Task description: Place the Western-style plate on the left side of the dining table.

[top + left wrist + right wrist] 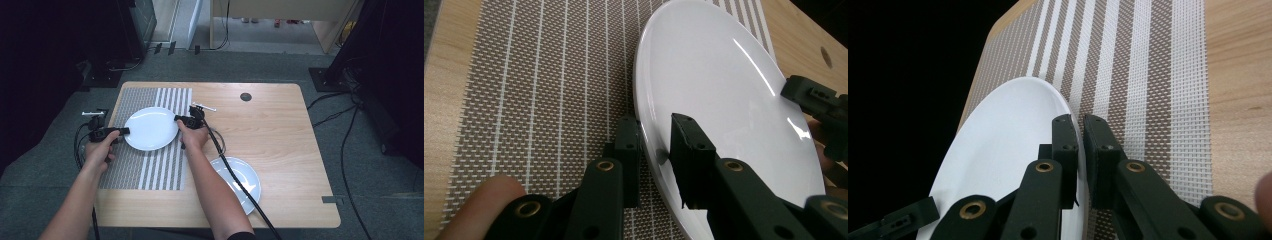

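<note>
A white plate (150, 128) is over the far part of a brown-and-white striped placemat (145, 170). Both grippers hold it by opposite rims. My left gripper (125, 131) is shut on its left rim; in the left gripper view the jaws (656, 125) pinch the plate (724, 85) edge, one jaw under it and one on top. My right gripper (177, 119) is shut on the right rim, and in the right gripper view its jaws (1080, 122) clamp the thin edge of the plate (998, 140). Whether the plate touches the placemat (549, 75) I cannot tell.
A second white plate (250, 175) lies on the bare wooden table (280, 130) near its front, partly under my right forearm and cable. A dark round grommet (245, 96) sits in the tabletop at the back. Cables and black stands are on the floor around the table.
</note>
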A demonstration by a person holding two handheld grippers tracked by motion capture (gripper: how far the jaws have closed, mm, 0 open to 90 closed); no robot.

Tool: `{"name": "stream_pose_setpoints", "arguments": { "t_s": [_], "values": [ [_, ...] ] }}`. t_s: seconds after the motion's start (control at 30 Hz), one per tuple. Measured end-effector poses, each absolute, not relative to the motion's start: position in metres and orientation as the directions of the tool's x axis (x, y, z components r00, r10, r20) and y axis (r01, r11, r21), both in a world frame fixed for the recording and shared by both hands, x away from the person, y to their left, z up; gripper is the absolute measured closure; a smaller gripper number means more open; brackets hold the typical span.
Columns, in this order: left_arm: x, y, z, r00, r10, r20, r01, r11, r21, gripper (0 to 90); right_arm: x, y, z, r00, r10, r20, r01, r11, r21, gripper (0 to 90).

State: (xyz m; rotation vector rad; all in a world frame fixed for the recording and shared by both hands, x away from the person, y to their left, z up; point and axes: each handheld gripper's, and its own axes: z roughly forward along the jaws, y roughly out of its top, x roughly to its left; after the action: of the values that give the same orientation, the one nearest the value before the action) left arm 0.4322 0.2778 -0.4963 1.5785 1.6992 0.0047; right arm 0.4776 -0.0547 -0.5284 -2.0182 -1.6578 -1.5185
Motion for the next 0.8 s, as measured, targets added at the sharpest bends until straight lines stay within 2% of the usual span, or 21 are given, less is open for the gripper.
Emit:
{"name": "stream_pose_setpoints", "arguments": {
  "t_s": [0.6,0.73,0.8],
  "values": [
    [0.4323,0.2767,-0.5005,0.061,0.843,-0.535,0.828,0.256,0.499,74.3,0.4779,-0.0508,-0.5309,-0.14,0.7,0.7,0.788,-0.349,0.507,85.0],
    [0.4325,0.2755,-0.5016,0.064,0.847,-0.528,0.829,0.25,0.5,72.6,0.4778,-0.0505,-0.5308,-0.147,0.703,0.695,0.785,-0.345,0.515,85.0],
    [0.4321,0.2752,-0.5028,0.077,0.846,-0.528,0.829,0.24,0.505,68.9,0.4778,-0.0507,-0.5308,-0.156,0.703,0.693,0.783,-0.339,0.521,85.2]
  ]
}}
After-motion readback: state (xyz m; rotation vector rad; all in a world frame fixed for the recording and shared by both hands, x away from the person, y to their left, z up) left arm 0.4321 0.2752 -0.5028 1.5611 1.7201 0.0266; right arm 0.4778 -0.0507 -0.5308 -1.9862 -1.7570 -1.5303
